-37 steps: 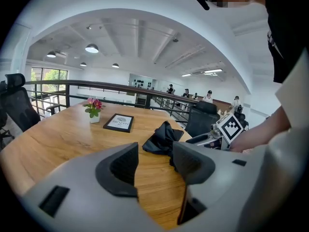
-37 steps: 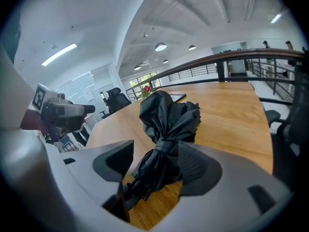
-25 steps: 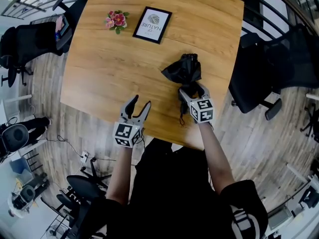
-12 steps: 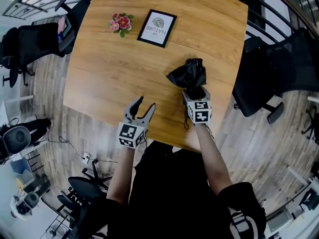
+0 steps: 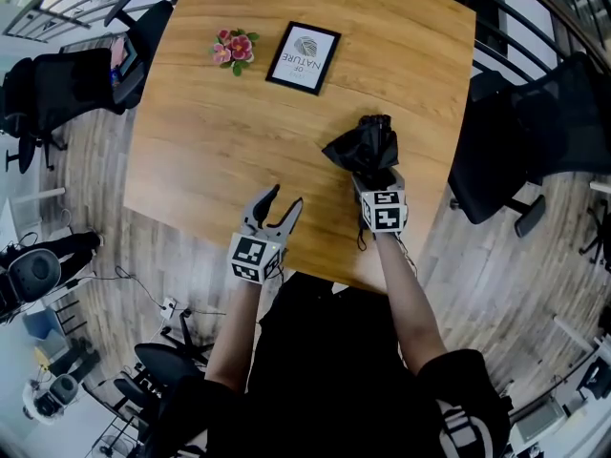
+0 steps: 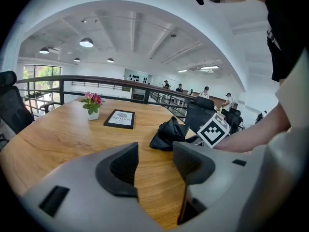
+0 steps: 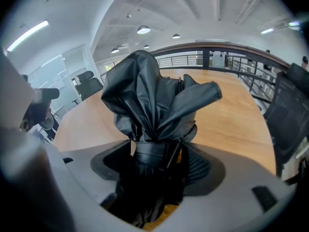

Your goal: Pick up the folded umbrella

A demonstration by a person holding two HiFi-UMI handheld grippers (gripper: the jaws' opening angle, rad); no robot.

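Umbrella [image 5: 366, 146] between right gripper [image 5: 375, 177] jaws, just opened wider; frame [image 5: 303, 57], flowers [image 5: 234, 46] well apart.

Framed card [image 5: 303, 57] on the desk [image 5: 200, 141]: round logo, then the words "OF NATURE", upside down in the head view. Same card in the left gripper view [image 6: 119, 119]: print too small to read. Left cube [image 5: 250, 256] and right cube [image 5: 385, 211]: black-and-white square marker codes, no letters. White print on a sleeve [image 5: 468, 426]: unreadable.
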